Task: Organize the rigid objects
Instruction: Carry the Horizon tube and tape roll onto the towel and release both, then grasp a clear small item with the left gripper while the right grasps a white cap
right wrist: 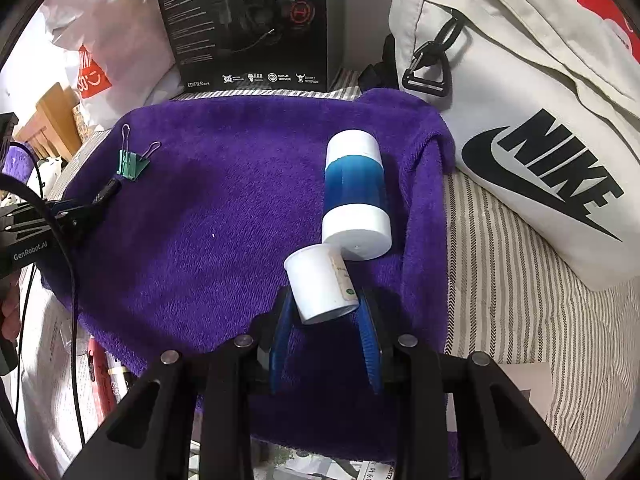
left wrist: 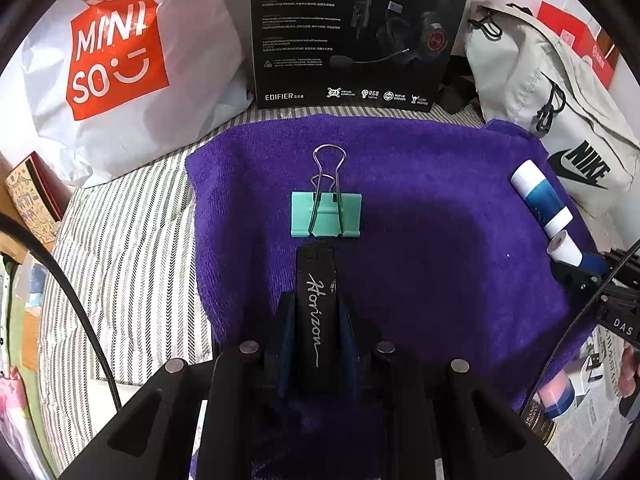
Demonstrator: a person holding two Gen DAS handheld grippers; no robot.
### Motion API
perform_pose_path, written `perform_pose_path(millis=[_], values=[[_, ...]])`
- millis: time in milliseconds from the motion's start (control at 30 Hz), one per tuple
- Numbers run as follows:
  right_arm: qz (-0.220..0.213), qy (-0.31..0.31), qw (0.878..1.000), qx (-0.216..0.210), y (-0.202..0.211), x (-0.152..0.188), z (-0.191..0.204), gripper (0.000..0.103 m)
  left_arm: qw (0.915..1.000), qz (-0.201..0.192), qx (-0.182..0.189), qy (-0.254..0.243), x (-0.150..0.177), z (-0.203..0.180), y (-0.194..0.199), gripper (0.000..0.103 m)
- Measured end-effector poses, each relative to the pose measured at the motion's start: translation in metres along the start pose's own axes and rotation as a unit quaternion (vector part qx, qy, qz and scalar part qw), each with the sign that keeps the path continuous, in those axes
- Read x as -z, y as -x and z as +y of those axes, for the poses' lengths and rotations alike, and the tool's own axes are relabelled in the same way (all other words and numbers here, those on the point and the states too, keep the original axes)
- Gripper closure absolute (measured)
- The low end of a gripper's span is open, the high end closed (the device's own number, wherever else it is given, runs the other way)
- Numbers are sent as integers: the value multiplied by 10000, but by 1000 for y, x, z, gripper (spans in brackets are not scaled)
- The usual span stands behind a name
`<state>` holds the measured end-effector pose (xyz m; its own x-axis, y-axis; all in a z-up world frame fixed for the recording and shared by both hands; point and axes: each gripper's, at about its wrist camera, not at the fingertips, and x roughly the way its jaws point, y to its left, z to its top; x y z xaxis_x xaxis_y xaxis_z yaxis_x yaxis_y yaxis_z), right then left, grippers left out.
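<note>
The left gripper (left wrist: 317,312) has its fingers closed on a black Horizon-labelled bar (left wrist: 316,304) at lower centre, its tip just short of the green binder clip (left wrist: 326,216) on the purple towel (left wrist: 440,240). The right gripper (right wrist: 326,320) has its fingers clamped around a small white cup (right wrist: 322,284), which touches the blue-and-white bottle (right wrist: 356,196) lying at right of centre.

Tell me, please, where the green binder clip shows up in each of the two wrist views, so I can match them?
Left wrist view: the green binder clip lies near the centre on the purple towel, just ahead of the black case held in the left tongs.
Right wrist view: the clip sits at the far left edge of the towel.
Shared landmark: the black headset box stands behind the towel in both.
</note>
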<state>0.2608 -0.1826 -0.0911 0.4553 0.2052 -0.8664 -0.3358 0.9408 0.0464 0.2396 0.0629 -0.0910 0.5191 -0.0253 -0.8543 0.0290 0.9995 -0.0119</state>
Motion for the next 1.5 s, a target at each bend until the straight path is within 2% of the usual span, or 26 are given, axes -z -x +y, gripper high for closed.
perform_pose_path(millis=[33,100,200,267,400,500,800,933,1167,1233,1367,1500], values=[[14,10,10000,-36,0,0,1,67,10000,13,12,-9,1,-1,1,78],[47,28,9999,-133,1,1,2,61,9999,43,123,-21,4,-3,2,60],[50,91,9998,-157,5,2,4,53,9999,82,48,-131,9,-9,4,54],[27,62,9999,-130,10,4,3,50,9997,104,-59,-193,11,-12,6,54],[8,-105,9996,-249,22,9,-2,50,10000,57,32,-51,17,-13,17,54],[-51,-108,9998,-178,34,15,-2,50,10000,-40,35,-54,23,-16,32,54],[-222,-293,9992,-123,70,44,-2,48,9981,-363,231,-439,54,-43,82,54],[-323,-487,9981,-197,87,63,-1,48,9966,-398,284,-670,71,-54,91,54],[-426,-610,9971,-186,112,97,1,48,9955,-192,434,-822,94,-65,73,54],[-441,-634,9969,-138,117,103,0,48,9955,-121,365,-870,97,-68,64,54],[-458,-713,9964,-71,123,111,-6,48,9948,-90,380,-944,99,-73,53,63],[-428,-749,9963,-15,125,120,-11,48,9939,-175,422,-1007,97,-75,49,66]])
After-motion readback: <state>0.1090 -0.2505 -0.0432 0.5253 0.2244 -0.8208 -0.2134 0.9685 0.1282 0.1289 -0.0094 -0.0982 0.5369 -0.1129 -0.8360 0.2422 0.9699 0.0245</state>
